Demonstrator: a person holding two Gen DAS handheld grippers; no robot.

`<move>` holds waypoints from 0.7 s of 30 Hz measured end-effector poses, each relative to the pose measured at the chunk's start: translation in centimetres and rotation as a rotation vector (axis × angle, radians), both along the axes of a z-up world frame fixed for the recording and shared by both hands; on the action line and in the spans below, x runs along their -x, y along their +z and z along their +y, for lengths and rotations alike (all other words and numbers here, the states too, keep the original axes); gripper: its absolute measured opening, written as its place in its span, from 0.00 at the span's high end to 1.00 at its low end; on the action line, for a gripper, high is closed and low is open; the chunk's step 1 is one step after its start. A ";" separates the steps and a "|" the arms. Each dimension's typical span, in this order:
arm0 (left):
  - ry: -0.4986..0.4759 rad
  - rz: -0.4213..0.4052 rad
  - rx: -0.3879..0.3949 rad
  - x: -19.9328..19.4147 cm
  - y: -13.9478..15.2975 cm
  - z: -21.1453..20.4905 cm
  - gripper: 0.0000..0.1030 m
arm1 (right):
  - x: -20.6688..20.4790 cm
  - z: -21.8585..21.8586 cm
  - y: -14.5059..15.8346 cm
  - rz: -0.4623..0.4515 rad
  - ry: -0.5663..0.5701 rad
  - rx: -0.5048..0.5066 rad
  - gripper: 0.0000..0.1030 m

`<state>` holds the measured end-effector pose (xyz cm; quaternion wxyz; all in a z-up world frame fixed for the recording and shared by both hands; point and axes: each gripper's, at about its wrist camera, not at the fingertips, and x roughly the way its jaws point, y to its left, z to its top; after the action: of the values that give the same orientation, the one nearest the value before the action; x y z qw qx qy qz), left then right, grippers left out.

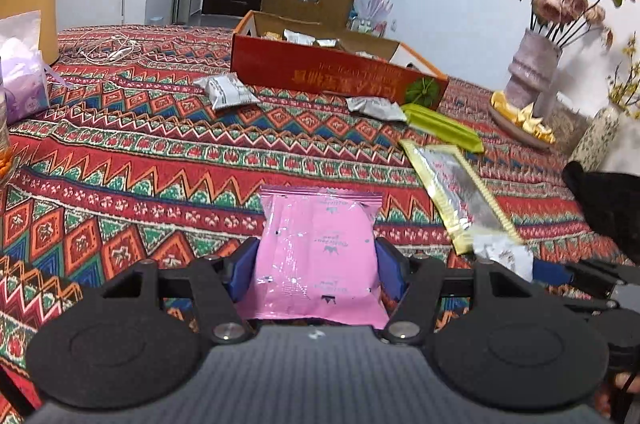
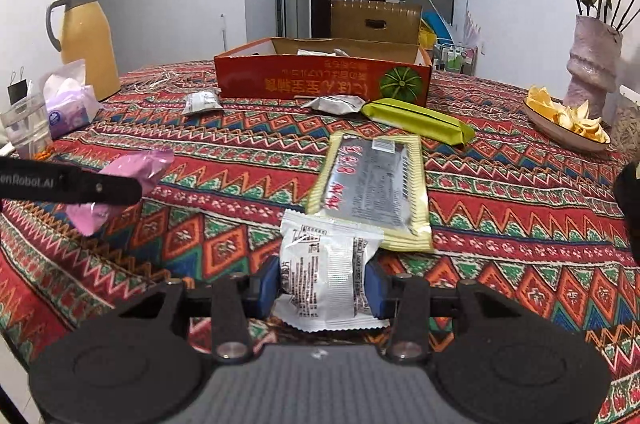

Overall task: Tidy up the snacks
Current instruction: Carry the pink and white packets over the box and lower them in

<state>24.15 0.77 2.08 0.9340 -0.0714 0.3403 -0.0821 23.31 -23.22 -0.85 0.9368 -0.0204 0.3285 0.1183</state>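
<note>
Nearest the lens in both wrist views are the grippers themselves, each loaded: the left gripper (image 1: 316, 260) pinches a pink snack packet (image 1: 316, 248) low in the centre of its frame, and the right gripper (image 2: 326, 282) clamps a silver-white snack packet (image 2: 328, 264) at the bottom centre of its own, blue pads pressed into both sides. Beyond them the patterned tablecloth (image 1: 140, 151) fills the middle of each picture, and at its far end, upper centre, sits the open red cardboard box (image 2: 320, 79) with a few wrappers already inside. Between grippers and box lie the loose snacks: a large yellow-edged foil pack (image 2: 372, 183) just ahead of the right gripper, a green bar wrapper (image 2: 416, 121) near the box's right corner, and two small silver packets (image 2: 202, 102) close to its front wall. The step in hand looks like carrying both packets to the box. Next, each gripper needs to clear the front wall and spread its fingers over the interior.
</note>
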 end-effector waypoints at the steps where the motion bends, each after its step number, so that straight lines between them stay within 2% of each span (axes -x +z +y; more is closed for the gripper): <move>1: 0.007 0.001 -0.006 -0.1 0.1 -0.1 0.39 | -0.1 -0.2 0.0 -0.002 0.003 -0.006 0.58; 7: 0.007 -0.021 -0.025 -1.3 1.1 -1.1 0.39 | -1.4 -0.7 0.5 -0.024 0.030 -0.031 0.58; 10: -0.003 -0.040 -0.017 -3.6 2.7 -0.7 0.39 | -2.7 -0.8 1.3 -0.034 0.050 -0.057 0.58; 13: -0.017 -0.099 -0.002 -6.8 5.2 0.2 0.39 | -4.9 -0.8 2.8 -0.075 0.090 -0.050 0.58; 18: -0.069 -0.204 -0.002 -13.7 9.0 1.4 0.39 | -11.1 -0.2 6.6 -0.172 0.159 -0.023 0.58; 21: -0.039 -0.255 -0.029 -19.0 10.5 1.9 0.39 | -15.8 0.9 8.5 -0.220 0.212 -0.008 0.58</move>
<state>43.13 2.66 12.55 0.9689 -0.0403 0.2212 -0.1037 39.11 -22.33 7.67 0.9495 -0.0641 0.2195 0.2148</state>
